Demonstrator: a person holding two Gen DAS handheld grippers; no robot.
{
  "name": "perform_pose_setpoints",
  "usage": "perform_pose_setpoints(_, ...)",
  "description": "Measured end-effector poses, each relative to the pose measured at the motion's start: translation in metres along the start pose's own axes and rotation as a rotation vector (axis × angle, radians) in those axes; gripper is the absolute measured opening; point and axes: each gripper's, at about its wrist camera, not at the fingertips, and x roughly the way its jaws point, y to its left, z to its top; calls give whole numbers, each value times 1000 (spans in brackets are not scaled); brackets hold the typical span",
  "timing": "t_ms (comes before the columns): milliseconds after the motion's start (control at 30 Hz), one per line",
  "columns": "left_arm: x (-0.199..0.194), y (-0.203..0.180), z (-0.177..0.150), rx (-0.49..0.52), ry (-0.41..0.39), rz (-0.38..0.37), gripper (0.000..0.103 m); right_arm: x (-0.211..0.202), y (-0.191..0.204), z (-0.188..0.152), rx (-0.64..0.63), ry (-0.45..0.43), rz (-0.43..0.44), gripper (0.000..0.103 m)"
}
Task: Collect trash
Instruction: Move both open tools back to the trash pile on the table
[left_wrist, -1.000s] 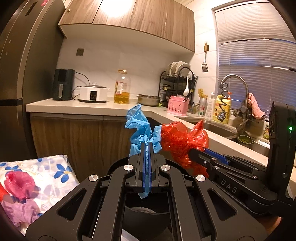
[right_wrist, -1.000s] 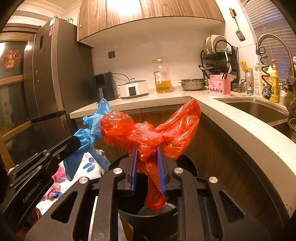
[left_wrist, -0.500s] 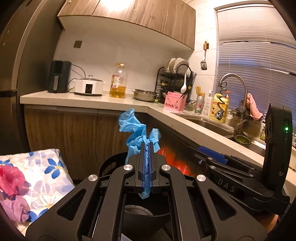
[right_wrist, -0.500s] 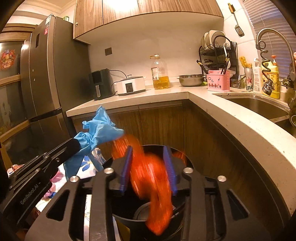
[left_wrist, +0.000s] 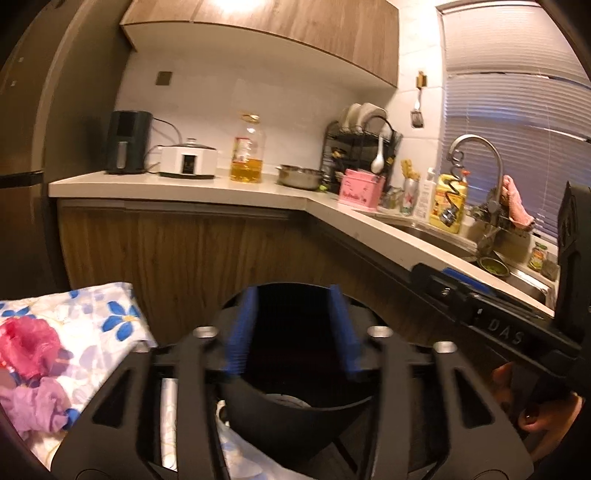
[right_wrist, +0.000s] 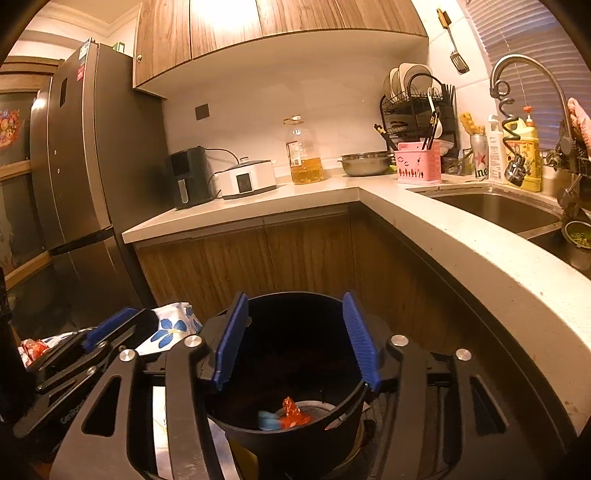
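Trash lay in two places around the black bin (right_wrist: 295, 391) at this moment. Left of the bin, on the flowered cloth (left_wrist: 85, 325), you had a crumpled pink bag (left_wrist: 27, 349) and, just below it, a purple wad (left_wrist: 40, 406), both untouched. These looked like thin film: light, soft, likely to spring open and slide, so a pinch through the bunched middle of each would probably hold better than a nip at a loose edge.

Over the bin, your left gripper (left_wrist: 291, 328) stood with its blue pads spread wide and nothing between them. Your right gripper (right_wrist: 295, 343) was likewise spread and empty, poised above the bin's mouth, with your hand (left_wrist: 535, 410) visible on its handle in the left view.

Only the right wrist camera looked down to the bin's floor, where a red scrap (right_wrist: 291, 413) and a blue piece (right_wrist: 267, 419) rested together. The left wrist camera showed the bin's inside as plain darkness, but it alone gave a full view of the pink and purple pieces; the right view caught merely a corner of the cloth.
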Motion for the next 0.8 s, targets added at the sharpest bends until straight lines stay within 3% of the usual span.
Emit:
perform_pose_setpoints(100,-17,8,-3,-21,-23,58,74,-9,7,-3,-13,-15,4,69)
perform_pose_setpoints(267,-48,19,-11,-24,-39,156,86,-24,25,-9,-45,-28,13,81)
perform_pose_setpoints(500,-102,40,-20,-63,-68,273,97,-47,56,-19,-83,-53,40,87)
perform_pose_setpoints(800,-173,79,-41,-130,-80,431,98,-68,101,-44,-96,-54,122,90)
